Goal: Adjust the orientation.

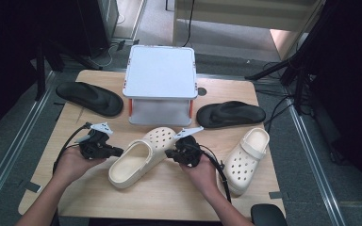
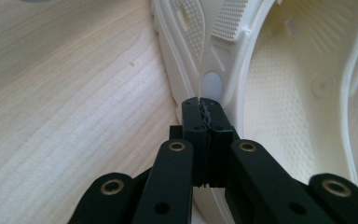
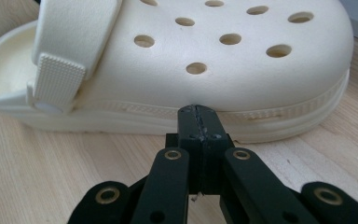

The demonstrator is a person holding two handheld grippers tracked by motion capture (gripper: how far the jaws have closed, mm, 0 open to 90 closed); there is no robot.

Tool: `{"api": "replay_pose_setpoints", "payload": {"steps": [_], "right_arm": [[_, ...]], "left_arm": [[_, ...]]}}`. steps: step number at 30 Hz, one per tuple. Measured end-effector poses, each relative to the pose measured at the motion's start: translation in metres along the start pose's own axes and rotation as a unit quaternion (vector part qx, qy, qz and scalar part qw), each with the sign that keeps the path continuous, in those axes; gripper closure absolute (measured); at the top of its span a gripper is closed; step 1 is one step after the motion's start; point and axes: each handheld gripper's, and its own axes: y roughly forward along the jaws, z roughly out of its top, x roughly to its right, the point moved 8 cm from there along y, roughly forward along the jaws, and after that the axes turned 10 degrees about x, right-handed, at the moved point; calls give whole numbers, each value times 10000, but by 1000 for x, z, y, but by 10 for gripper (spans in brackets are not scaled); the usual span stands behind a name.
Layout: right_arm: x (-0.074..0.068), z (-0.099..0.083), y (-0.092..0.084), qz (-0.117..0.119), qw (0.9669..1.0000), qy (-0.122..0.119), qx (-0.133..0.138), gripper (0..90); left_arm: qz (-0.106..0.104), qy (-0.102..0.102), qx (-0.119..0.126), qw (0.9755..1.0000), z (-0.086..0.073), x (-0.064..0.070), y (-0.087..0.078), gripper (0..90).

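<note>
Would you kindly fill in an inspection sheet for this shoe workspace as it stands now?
Surface: light wooden table, bare at the near edge.
Job's things: cream clog at centre, lying between both tools; second cream clog at right, untouched.
Clutter: two black flip-flops, one far left, one right; white two-tier stand at the back.
Grippers: left tool shut, tips at the clog's strap pivot; right tool shut, tips against the clog's side; whether either presses on it cannot be told.
Cables: black cable loops from the left tool; another trails from the right.
Surroundings: grey floor, dark stands and loose cables around the table.
</note>
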Motion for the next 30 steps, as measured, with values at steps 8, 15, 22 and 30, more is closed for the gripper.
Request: {"api": "replay_pose_setpoints", "payload": {"steps": [8, 15, 22, 30], "right_arm": [[6, 4, 4, 18, 9999, 153, 41, 900], [5, 8, 8, -25, 10000, 93, 24, 900], [8, 13, 13, -85, 9999, 71, 35, 900], [10, 17, 16, -218, 9997, 40, 71, 900]], "left_arm": [[-232, -115, 121, 9996, 0, 15, 0, 900], [-109, -86, 131, 9998, -2, 23, 0, 900], [-66, -79, 154, 9998, -2, 29, 1, 899], [-59, -48, 116, 9999, -2, 38, 4, 897]]}}
